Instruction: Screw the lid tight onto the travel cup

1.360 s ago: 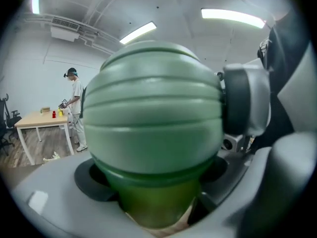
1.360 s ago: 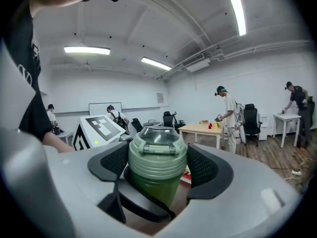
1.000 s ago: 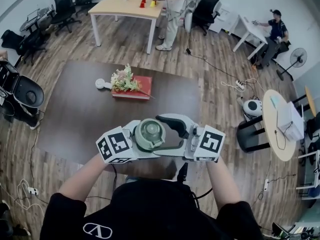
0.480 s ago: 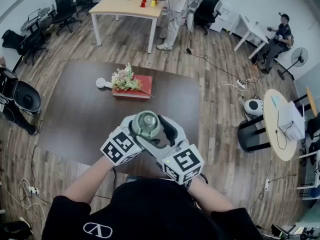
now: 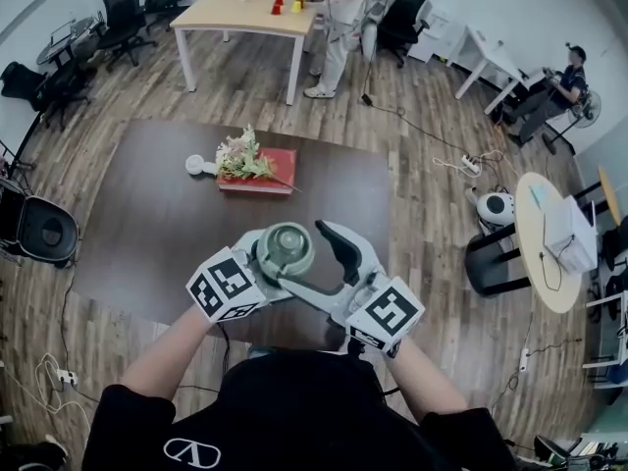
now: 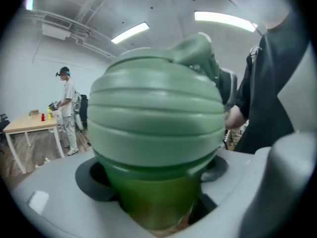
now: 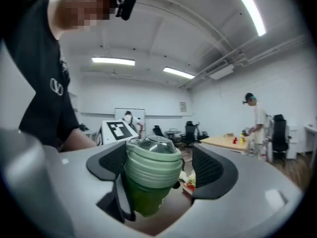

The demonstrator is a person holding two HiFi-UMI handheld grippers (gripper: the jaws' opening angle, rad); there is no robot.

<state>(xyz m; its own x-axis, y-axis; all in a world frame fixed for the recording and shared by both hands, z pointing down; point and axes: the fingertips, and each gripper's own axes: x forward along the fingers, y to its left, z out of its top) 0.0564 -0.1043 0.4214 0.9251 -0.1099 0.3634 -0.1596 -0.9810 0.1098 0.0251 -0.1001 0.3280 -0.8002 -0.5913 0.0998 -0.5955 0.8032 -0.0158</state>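
Observation:
A green travel cup (image 5: 287,253) is held up in front of me, above the near edge of the dark table (image 5: 147,224). My left gripper (image 5: 278,266) is shut on the cup's darker green body (image 6: 153,192), just under the ribbed pale green lid (image 6: 158,118). My right gripper (image 5: 308,261) reaches in from the right with the lid (image 7: 151,163) between its jaws. Its left pad (image 7: 110,163) lies against the lid. The right pad (image 7: 212,168) stands apart from it with a gap showing, after the jaws have just opened a little. The lid has a clear domed top.
On the table's far side a red box (image 5: 260,175) carries a bunch of flowers, with a small white object (image 5: 201,165) beside it. A black chair (image 5: 44,232) stands at the left. A round table (image 5: 543,255) and a stool stand at the right. People work at far tables.
The right gripper swung round the cup toward me, then back part of the way to the right. The cup stays in the left gripper, which shifted slightly.

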